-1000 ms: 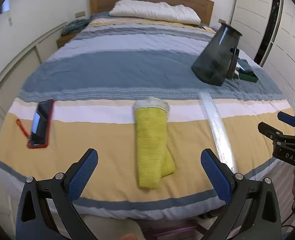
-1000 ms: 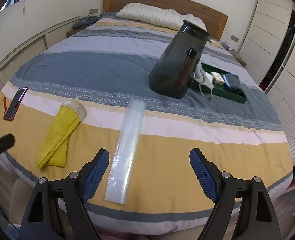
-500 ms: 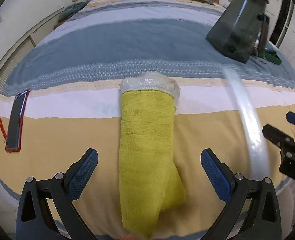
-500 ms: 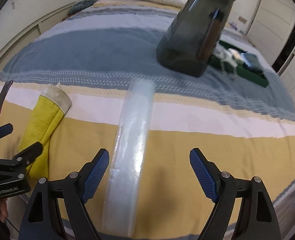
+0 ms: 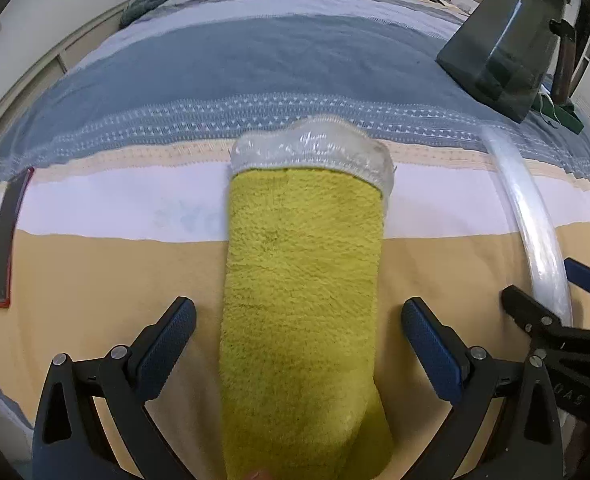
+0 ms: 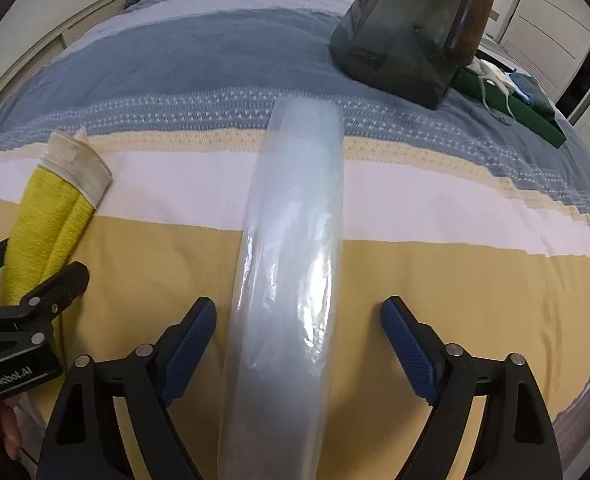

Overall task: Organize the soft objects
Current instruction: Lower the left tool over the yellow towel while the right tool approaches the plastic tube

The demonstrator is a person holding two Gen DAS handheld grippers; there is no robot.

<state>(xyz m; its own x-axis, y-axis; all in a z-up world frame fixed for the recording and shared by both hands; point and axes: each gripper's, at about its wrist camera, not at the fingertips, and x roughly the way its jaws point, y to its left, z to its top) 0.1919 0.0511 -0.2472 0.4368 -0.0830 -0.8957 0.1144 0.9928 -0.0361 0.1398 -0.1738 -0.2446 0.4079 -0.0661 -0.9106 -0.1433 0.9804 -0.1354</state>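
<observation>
yellow towel (image 5: pixel 303 280), its far end capped in clear plastic, lies on the striped bed (image 5: pixel 95 280) between the spread fingers of your left tool (image 5: pixel 299 344), untouched, while your right tool (image 6: pixel 299 340), jaws just widened, straddles the clear plastic bag (image 6: pixel 295 240) beside it without pressing.
</observation>
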